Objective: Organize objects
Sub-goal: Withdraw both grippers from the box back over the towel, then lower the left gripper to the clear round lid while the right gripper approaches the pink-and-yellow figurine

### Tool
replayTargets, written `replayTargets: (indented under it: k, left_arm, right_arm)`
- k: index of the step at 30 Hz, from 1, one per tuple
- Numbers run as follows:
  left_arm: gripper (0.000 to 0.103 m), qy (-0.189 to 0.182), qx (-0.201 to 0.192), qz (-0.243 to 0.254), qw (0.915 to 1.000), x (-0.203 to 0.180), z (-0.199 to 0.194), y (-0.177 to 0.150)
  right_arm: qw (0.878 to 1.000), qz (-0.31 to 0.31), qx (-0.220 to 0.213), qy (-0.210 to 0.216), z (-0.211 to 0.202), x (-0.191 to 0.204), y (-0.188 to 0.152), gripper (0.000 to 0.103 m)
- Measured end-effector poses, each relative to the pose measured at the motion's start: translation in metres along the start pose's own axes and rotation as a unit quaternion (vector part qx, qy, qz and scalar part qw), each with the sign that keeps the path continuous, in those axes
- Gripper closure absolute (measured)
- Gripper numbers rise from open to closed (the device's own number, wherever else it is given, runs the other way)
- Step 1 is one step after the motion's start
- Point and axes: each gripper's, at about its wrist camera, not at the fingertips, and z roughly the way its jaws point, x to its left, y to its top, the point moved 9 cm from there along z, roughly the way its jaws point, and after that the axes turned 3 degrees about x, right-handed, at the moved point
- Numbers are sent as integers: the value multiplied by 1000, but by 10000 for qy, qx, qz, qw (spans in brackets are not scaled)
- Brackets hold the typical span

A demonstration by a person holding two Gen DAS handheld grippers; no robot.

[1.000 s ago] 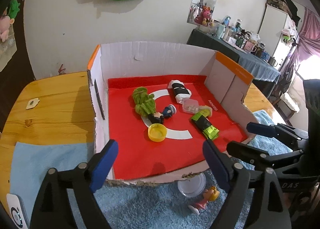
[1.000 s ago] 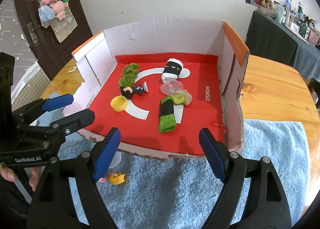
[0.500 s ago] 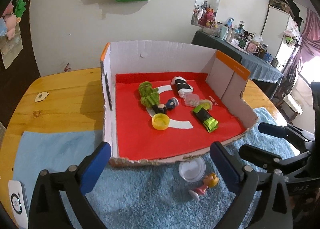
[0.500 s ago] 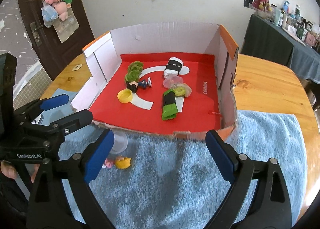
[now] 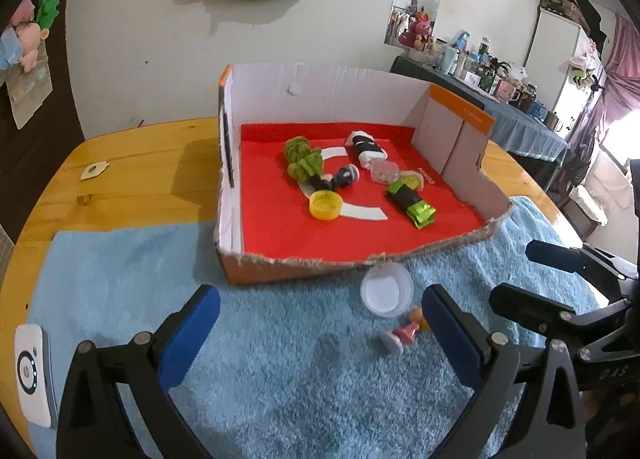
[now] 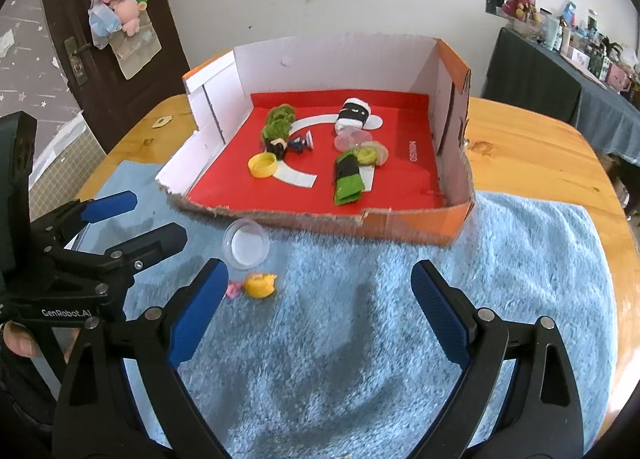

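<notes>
Left wrist view, jaws: left gripper (image 5: 320, 323) is opening wide over the blue towel (image 5: 280, 371), nothing between the pads.
Left wrist view, edges: cardboard box (image 5: 304, 95) has a low torn front wall, tall back and side walls; its front lies on the towel.
Left wrist view, open room: bare towel between the fingers and to the left of the box.
Left wrist view, task things: clear round lid (image 5: 386, 289) and small doll figure (image 5: 404, 333) lie on the towel just before the box; yellow cap (image 5: 326, 206) sits inside.
Left wrist view, hidden: right finger covers part of the doll figure.
Right wrist view, jaws: right gripper (image 6: 320, 299) stands wide, empty.
Right wrist view, cut off: the left finger hides the figure's body.
</notes>
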Motion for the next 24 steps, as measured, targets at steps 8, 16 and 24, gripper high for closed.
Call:
replayTargets:
  k: [8, 16, 24]
  left_arm:
    - [0, 68, 124, -66, 9999, 8, 4, -19]
    - [0, 131, 325, -74, 9994, 12, 15, -39]
    - [0, 233, 389, -198, 9988, 28, 14, -44]
  right_arm:
    - [9999, -27, 116, 22, 7, 8, -19, 9]
    - [9995, -101, 284, -31, 18, 11, -34, 6]
    - [9986, -290, 430, 39, 32, 28, -37, 6]
